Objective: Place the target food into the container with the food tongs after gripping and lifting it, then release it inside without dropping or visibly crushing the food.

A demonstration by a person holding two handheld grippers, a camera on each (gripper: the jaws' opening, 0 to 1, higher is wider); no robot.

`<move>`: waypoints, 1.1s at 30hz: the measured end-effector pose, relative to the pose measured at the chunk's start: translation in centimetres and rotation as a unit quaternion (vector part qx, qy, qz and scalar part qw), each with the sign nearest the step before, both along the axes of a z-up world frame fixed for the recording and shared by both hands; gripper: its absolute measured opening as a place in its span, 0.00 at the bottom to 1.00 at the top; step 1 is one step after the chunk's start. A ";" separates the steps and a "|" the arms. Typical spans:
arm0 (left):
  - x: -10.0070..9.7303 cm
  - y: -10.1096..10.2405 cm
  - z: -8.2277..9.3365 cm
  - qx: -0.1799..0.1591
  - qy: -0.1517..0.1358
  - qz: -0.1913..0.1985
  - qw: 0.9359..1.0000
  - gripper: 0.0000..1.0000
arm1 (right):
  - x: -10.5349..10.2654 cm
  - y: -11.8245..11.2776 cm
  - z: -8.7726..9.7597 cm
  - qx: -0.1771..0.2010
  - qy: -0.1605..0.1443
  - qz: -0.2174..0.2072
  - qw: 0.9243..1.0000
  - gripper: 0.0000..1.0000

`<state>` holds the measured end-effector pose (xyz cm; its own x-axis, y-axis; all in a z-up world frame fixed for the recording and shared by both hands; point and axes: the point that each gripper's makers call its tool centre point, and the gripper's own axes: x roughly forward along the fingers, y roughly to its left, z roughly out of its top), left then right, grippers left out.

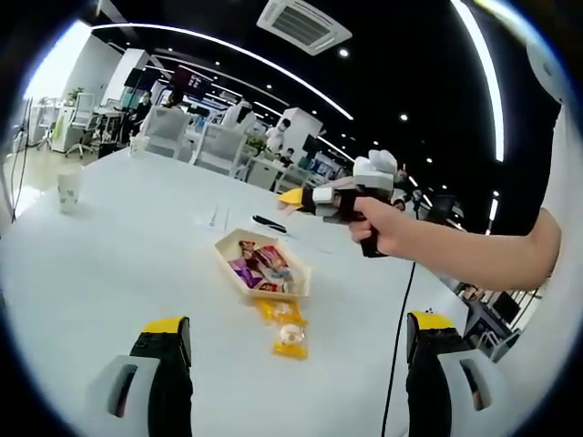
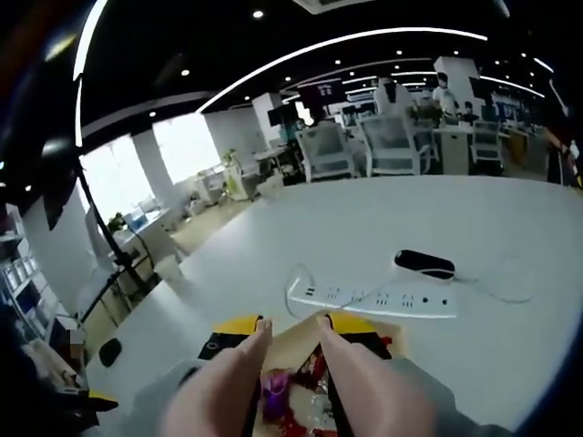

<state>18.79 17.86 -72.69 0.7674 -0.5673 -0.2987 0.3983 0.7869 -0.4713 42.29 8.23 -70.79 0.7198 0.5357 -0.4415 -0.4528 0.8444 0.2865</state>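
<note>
In the left gripper view, the left hand-held gripper [image 1: 296,339] has its yellow-tipped jaws spread wide apart over the white table [image 1: 118,264], gripping nothing. Between and beyond them sits a pale container [image 1: 264,266] filled with packaged snacks in red and purple wrappers. Just in front of it, touching its near end, a yellow food packet [image 1: 284,329] lies on the table. Above and beyond the container, a person's hand [image 1: 387,226] holds the right hand-held gripper [image 1: 293,198] in the air; only its yellow tip is clear, and its state cannot be read there. A paper cup [image 1: 69,188] stands well apart at the left.

In the right gripper view, the tongs [image 2: 291,382] blur pinkish between the jaws, clamped by them, arms close together over the container's wrappers [image 2: 290,390]. Whether they hold any food is unclear. Beyond lie a white power strip [image 2: 378,298] and a dark oblong object [image 2: 424,264].
</note>
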 end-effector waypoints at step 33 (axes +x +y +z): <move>3.1 0.5 1.8 0.023 -0.014 -0.021 0.999 0.99 | -2.6 -1.6 -0.9 -0.015 -0.020 0.011 1.000 0.28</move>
